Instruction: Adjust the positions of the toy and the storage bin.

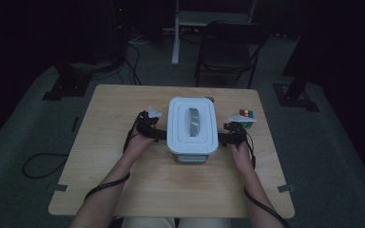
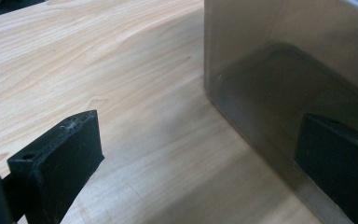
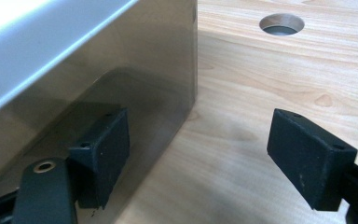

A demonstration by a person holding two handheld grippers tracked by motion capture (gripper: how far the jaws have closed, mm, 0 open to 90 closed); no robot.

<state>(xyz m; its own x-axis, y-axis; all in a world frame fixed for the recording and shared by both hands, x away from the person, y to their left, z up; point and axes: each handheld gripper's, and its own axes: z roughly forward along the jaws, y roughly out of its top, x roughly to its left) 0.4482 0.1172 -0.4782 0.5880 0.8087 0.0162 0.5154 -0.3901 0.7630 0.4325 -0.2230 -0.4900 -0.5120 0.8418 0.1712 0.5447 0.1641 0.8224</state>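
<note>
High view: left tongs (image 1: 158, 134) and right tongs (image 1: 224, 138), both gaping wide and empty, flank the lidded bin (image 1: 192, 127).

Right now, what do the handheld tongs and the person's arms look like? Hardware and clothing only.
Both tongs are black. The left tongs and right tongs each carry a pale three-cornered plate on top and trail a black cable back along the forearm. Up close, the fingers are blocky matte-black pads with small holes in the edges; a metal-ringed pivot shows beside one. The forearms are bare, no sleeves visible. Light trousers show at the table edge.
</note>
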